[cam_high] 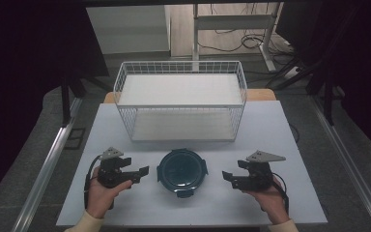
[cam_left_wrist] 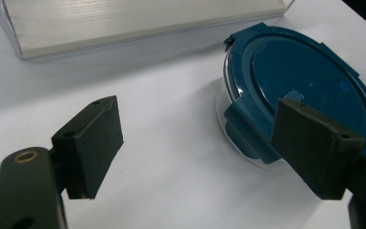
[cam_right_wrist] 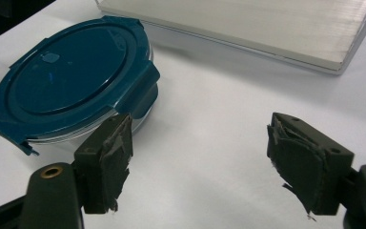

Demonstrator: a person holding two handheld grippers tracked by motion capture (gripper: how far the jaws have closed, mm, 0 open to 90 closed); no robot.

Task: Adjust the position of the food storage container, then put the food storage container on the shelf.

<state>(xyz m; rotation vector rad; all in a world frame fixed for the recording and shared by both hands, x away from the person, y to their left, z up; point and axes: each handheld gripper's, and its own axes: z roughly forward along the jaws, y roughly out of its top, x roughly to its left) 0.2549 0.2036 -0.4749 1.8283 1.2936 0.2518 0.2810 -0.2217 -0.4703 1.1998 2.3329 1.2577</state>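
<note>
A round clear container with a dark teal clip-on lid [cam_high: 181, 169] sits at the front middle of the white table [cam_high: 270, 125]. My left gripper [cam_high: 141, 175] is just left of it, held in a hand, jaws open and pointing at the container. In the left gripper view the container [cam_left_wrist: 305, 76] lies beyond the right-hand jaw, and nothing is between the jaws of the gripper [cam_left_wrist: 195, 119]. My right gripper [cam_high: 229, 180] is to the right of the container, a short gap away, also open. The right gripper view has the container [cam_right_wrist: 71, 76] beyond the left-hand jaw, and the gripper [cam_right_wrist: 200, 129] holds nothing.
A white wire basket rack [cam_high: 181, 105] with a shelf board stands at the back middle of the table, behind the container; its base edge [cam_left_wrist: 124, 24] [cam_right_wrist: 267, 28] is close ahead of both grippers. Bare table lies left and right of the hands. Beyond are floor and cables.
</note>
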